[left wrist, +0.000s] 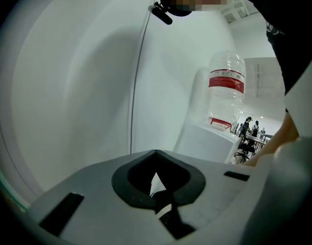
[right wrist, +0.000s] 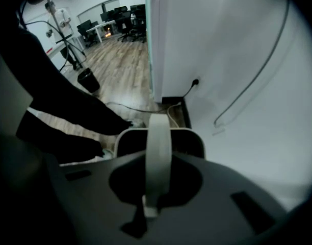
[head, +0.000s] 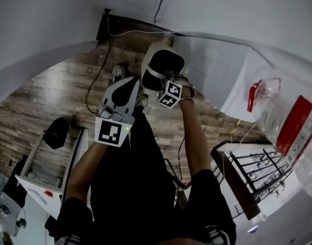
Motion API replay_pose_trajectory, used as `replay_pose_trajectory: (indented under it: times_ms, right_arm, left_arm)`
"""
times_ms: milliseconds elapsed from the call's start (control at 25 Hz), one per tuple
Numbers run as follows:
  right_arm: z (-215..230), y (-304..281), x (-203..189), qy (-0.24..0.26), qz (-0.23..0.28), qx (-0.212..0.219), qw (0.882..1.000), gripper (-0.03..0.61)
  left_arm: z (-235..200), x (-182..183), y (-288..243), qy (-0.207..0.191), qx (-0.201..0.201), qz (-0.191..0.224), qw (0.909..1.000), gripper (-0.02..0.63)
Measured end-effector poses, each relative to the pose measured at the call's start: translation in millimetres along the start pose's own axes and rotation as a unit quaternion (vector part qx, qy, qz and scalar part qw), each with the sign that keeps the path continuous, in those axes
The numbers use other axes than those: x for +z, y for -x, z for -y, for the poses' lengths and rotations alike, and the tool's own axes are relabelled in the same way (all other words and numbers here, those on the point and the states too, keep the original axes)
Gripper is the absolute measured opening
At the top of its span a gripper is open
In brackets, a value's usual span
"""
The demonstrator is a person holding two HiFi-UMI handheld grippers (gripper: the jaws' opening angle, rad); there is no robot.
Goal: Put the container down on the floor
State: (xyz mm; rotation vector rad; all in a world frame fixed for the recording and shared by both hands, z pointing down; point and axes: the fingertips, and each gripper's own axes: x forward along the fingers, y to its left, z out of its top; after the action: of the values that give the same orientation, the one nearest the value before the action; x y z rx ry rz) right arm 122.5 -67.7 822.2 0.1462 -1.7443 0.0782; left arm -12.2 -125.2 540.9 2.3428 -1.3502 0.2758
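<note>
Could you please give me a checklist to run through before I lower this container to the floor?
1. Right gripper shut on the handle: ok.
2. Left gripper holds nothing: ok.
3. Container opening faces up: ok.
4. Wooden floor free under the container: cannot tell, hidden.
5. Shoe away from the landing spot: not ok, it looks close beside the container in the head view.

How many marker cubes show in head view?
2. One cube on the left gripper, lower left of the container; the other cube on the right gripper, beside the container. None seems hidden.
</note>
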Motion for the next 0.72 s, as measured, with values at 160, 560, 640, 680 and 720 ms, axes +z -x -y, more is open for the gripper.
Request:
replay_pose_trajectory:
  times_ms: [160,560,640,680,720]
  right_arm:
    - [12.4,-27.9,-11.0,0.011,-0.006,-0.006,1.000,0.032]
    - [34.1,-86.4,-30.0,0.013,-0.017,-0.002,1.000,0.032]
    - [36.7,-97.8,-34.3,0.013,-0.021,0.001,1.000,0.032]
    - [38.0,-104.2,-37.3,0.012,-0.023,0.002,1.000,0.032]
    - [39.2,-110.3,-40.6,0.012,-0.026,0.003,1.000,0.032]
  left_arm:
    - [-5.6,-12.1,-12.1,-0.022,-0.008,0.004,0.9997,0.026]
    - [-31.1,-34.8,-31.3,-0.043,0.009,0.000,0.9990,0.026]
    - [-35.3,-40.5,-35.2,-0.038,0.012,-0.002,0.9992,0.026]
    - [-36.7,-43.5,-36.7,-0.035,0.012,-0.004,0.9993,0.026]
    - [-37.3,-45.7,-38.0,-0.035,0.011,-0.005,0.9993,0.026]
